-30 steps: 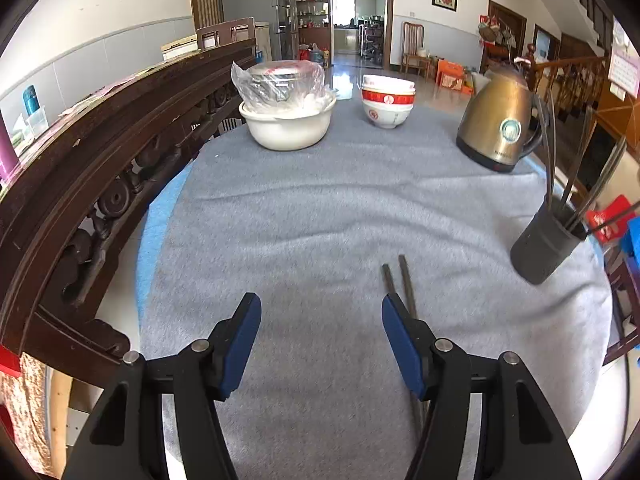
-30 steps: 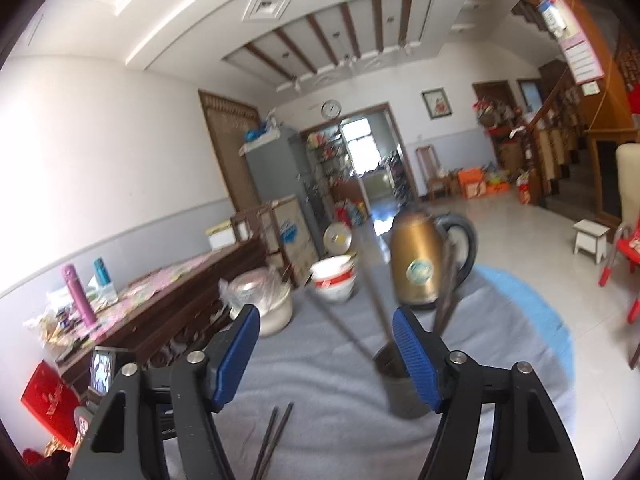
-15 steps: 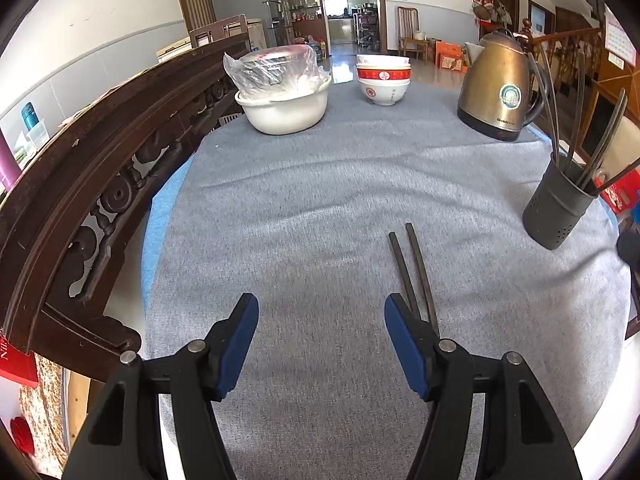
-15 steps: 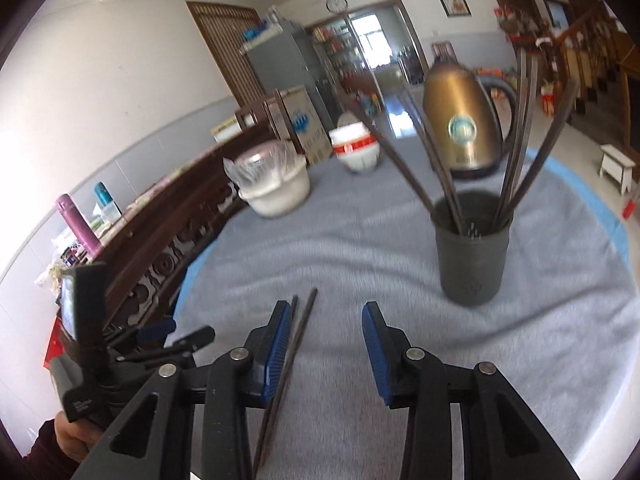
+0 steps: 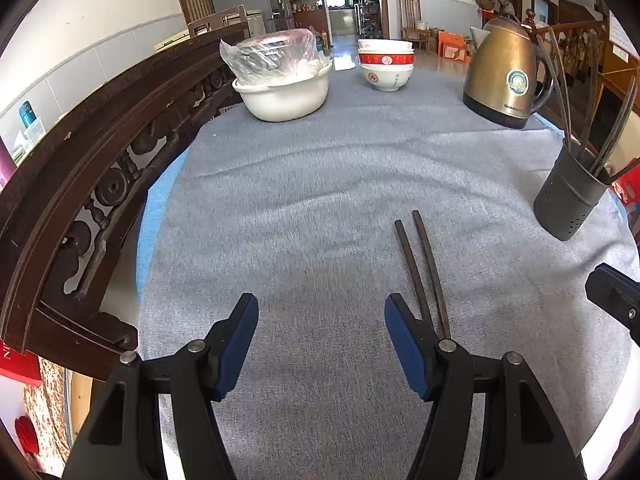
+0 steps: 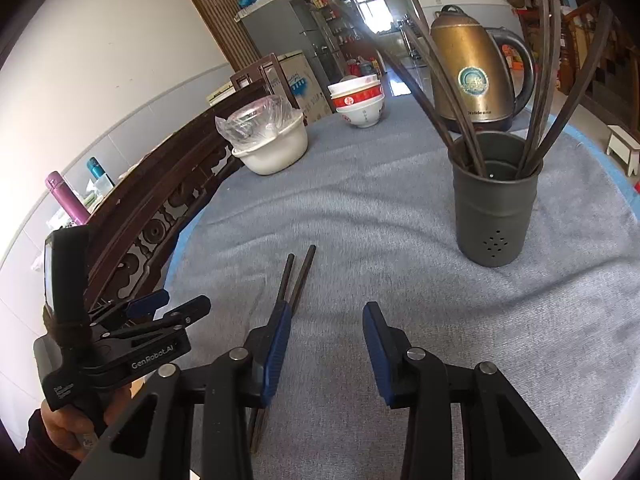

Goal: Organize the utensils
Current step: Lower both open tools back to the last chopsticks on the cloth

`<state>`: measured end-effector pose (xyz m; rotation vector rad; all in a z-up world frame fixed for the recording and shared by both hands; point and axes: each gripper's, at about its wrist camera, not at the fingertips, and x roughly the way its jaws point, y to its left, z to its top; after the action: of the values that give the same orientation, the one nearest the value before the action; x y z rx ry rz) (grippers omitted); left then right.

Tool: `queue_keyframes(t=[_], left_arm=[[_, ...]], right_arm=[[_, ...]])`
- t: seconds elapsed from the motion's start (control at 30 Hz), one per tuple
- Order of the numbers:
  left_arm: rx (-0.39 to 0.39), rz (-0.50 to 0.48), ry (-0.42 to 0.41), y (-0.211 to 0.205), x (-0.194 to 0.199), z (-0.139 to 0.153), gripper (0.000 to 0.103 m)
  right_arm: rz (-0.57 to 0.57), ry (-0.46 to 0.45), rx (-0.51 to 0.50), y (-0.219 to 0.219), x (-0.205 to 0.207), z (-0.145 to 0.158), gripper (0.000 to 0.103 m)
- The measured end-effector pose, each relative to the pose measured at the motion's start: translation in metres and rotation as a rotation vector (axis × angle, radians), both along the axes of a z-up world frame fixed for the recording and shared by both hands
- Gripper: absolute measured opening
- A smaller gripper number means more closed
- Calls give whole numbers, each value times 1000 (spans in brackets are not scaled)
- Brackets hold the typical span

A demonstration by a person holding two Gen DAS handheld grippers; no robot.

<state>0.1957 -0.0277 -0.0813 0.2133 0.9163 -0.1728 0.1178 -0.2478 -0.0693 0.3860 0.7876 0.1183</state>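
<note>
Right wrist view: I keep my right hand-held gripper point(image 6: 326, 334) released and empty over the grey cloth bench point(image 6: 360, 208), since two dark wooden chopsticks point(image 6: 294, 280) lie flat just left of it, well short of the dark grey perforated utensil cup point(image 6: 494, 216).

The near ends of the two chopsticks point(image 5: 424, 272) pass behind the left gripper point(image 5: 321, 334)'s right finger. In the right wrist view the right gripper point(image 6: 326, 344) hides their lower stretch. The utensil holder point(image 5: 570, 196) is partly cut off by the left view's edge, as is the hand point(image 6: 60, 424) in the right view.
</note>
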Motion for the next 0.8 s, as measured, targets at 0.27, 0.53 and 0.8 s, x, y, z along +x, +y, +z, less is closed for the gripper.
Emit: queue_keyframes(t=[0.27, 0.53, 0.8], left_arm=[[-2, 7, 18, 3, 5, -6, 67], [0, 19, 28, 9, 8, -11, 67], [2, 25, 37, 14, 10, -15, 67]], right_arm=[[11, 26, -6, 7, 6, -6, 41], [28, 51, -3, 15, 11, -11, 44], [36, 62, -12, 22, 14, -13, 47]])
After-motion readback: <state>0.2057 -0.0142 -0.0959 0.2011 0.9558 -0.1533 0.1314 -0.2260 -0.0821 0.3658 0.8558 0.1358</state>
